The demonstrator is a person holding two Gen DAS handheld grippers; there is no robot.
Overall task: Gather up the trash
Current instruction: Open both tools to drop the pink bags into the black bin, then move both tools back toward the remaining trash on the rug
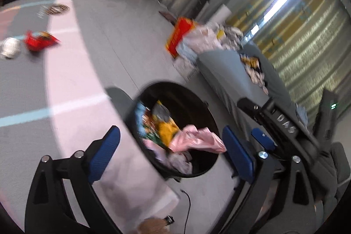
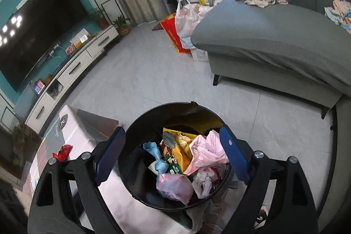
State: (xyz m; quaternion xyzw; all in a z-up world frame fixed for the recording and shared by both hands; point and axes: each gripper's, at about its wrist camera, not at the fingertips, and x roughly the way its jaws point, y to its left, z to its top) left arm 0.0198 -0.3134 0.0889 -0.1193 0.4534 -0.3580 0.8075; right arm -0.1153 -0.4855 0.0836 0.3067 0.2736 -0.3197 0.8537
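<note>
A black round trash bin (image 2: 136,135) stands on the floor, filled with wrappers and pink bags (image 2: 208,150); it also shows in the left wrist view (image 1: 197,100). My right gripper (image 2: 173,155) is open and empty, right above the bin. My left gripper (image 1: 173,150) is open and empty over the bin's near side; the right gripper's blue finger (image 1: 262,138) shows beside it. A red wrapper (image 1: 40,41) and a white crumpled piece (image 1: 9,47) lie on the mat at the left. The red wrapper also shows in the right wrist view (image 2: 62,152).
A grey sofa (image 2: 274,41) with clothes stands to the right. Plastic bags (image 2: 186,19) and a red box (image 2: 173,34) sit by its far end. A white TV cabinet (image 2: 76,67) lines the far wall. A pink mat (image 1: 72,71) covers the floor by the bin.
</note>
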